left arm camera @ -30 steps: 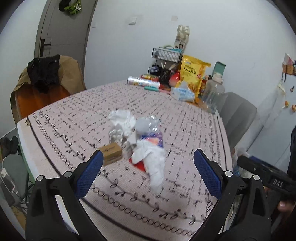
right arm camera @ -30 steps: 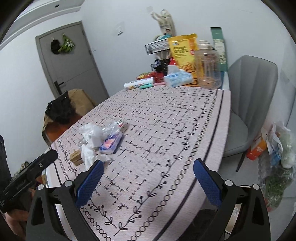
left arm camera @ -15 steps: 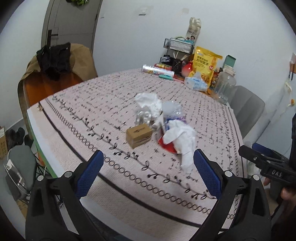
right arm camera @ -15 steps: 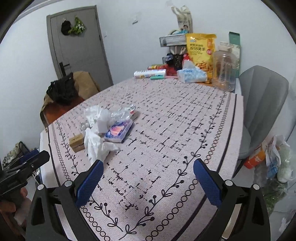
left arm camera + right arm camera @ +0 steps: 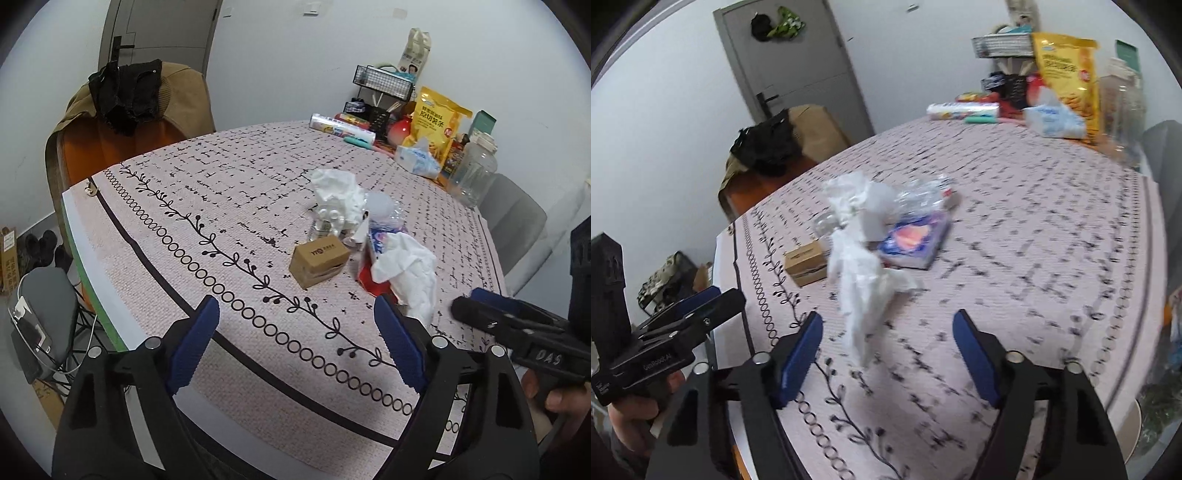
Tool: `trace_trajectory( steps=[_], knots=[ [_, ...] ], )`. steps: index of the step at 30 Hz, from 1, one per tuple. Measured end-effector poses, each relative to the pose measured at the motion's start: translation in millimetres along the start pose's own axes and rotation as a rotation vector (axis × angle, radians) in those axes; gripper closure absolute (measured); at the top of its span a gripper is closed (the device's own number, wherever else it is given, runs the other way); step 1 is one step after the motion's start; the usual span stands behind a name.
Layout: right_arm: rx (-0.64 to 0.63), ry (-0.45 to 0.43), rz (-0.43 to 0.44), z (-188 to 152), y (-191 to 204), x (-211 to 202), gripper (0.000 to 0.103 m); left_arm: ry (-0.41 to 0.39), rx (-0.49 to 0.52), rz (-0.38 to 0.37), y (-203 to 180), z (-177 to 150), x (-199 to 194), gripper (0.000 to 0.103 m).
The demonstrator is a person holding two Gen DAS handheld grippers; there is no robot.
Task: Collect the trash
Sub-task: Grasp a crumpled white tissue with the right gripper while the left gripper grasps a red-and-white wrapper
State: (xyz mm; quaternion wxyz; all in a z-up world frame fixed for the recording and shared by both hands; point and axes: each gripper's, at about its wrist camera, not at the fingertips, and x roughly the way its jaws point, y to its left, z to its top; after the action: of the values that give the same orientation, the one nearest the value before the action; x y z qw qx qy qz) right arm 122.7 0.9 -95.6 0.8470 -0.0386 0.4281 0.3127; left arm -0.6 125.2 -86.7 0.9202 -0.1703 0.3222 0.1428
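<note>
You have bare tabletop (image 5: 229, 206) between the near edge and the litter heap, where the cardboard box (image 5: 319, 260) and crumpled tissue (image 5: 860, 284) stand foremost. Beyond the heap the cloth lies open up to the groceries crowding the far corner, tissue pack (image 5: 417, 159) and jar (image 5: 472, 171) included.

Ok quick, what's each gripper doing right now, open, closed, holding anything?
Left gripper: open, jaws just been closing a little, nothing between them.
Right gripper: open, jaws just been closing, crumpled white tissue ahead of them, not gripped.
</note>
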Motion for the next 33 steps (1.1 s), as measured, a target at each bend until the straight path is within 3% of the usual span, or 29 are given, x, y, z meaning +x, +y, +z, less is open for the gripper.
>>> trace_trajectory(
  steps=[2,4,7,13,20,28,33],
  knots=[
    [0.004,0.036,0.024,1.6,5.3,15.7,0.048,0.003,-0.001,0.000,0.5,1.9,2.7,0.018],
    [0.017,0.080,0.044,1.9,5.1,30.2,0.084,0.004,-0.004,-0.008,0.4,3.8,4.8,0.018],
    [0.060,0.093,0.084,0.6,-0.7,32.7,0.098,0.003,0.013,-0.009,-4.2,7.5,9.1,0.018],
    [0.046,0.029,0.089,1.5,-5.6,0.3,0.099,0.020,0.031,-0.032,-13.9,14.7,21.4,0.027],
    [0.079,-0.011,0.077,-0.2,-23.4,-25.0,0.099,0.062,0.019,-0.098,-30.8,18.0,41.1,0.046],
    [0.119,-0.031,0.055,-6.7,-48.2,-44.3,0.099,0.095,0.072,-0.164,-66.1,16.5,55.9,0.049],
    [0.147,-0.050,0.038,-13.2,-66.1,-58.4,0.099,0.138,0.134,-0.134,-88.7,13.8,76.9,0.053]
  ],
)
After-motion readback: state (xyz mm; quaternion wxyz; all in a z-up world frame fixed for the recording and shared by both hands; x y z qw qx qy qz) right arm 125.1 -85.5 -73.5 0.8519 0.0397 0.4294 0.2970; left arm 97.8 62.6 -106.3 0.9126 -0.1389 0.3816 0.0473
